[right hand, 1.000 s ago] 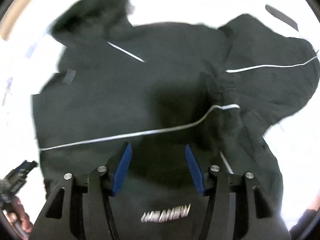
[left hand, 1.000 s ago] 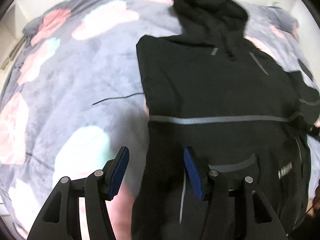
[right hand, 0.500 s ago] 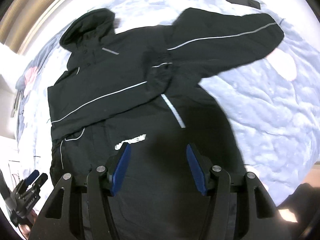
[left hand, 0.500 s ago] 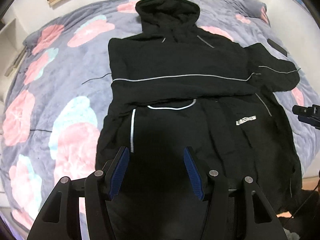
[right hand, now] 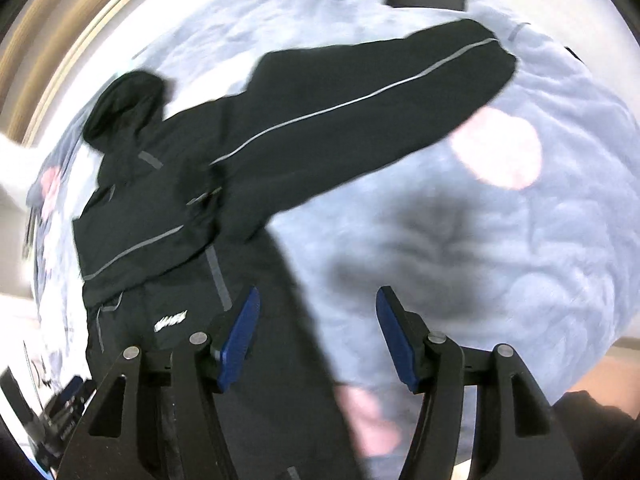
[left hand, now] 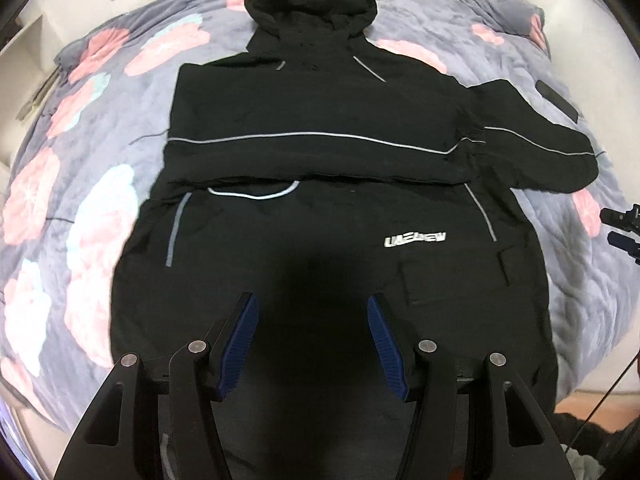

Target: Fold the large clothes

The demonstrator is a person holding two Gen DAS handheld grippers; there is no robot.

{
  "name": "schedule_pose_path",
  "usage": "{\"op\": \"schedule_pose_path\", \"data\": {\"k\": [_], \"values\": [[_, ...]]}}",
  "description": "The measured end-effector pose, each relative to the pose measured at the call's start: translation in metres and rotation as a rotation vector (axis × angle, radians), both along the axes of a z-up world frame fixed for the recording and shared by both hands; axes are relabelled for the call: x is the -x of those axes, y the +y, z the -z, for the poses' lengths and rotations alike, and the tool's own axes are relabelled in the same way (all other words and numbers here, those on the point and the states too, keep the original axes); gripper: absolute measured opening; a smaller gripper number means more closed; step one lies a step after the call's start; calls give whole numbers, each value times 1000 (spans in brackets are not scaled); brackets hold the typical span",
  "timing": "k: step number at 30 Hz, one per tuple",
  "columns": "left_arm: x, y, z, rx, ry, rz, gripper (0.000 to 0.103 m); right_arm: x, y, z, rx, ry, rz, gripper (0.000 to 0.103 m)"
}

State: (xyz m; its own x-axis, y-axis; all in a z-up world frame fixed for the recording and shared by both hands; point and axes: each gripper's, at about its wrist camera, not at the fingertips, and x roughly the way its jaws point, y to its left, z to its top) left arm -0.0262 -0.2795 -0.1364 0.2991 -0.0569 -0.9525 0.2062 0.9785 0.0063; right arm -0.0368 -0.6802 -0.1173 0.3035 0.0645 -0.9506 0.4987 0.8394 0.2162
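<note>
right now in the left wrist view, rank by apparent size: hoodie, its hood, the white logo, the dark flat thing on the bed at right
1. hoodie
2. hood
3. and 4. logo and dark flat thing: they look alike, and the flat thing lies farther off, so unranked.

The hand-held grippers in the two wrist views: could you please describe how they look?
The left hand-held gripper and the right hand-held gripper look alike: black angular linkage arms with round silver pivot pins, each ending in two fingers lined with ribbed blue pads. No markings or sleeves show on them.
</note>
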Motion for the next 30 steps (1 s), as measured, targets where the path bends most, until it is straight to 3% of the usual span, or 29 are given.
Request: {"op": "schedule_pose_path", "data": {"k": [7, 11, 17, 27, 30], "values": [[-10, -25, 16, -4, 34, -99, 59, -17, -98, -2, 29, -9, 95, 64], [-22, -30, 23, -37, 52, -143, 59, -31, -168, -3, 65, -73, 182, 65], [-50, -45, 40, -87, 99, -193, 59, -53, -266, 30, 27, -88, 354, 70], [-103, -112, 58, -127, 125, -103, 59, -95, -334, 94, -101, -71, 405, 70], [-116, -132, 60, -133, 124, -60, 59, -104, -341, 113, -123, -68, 416, 77]]}}
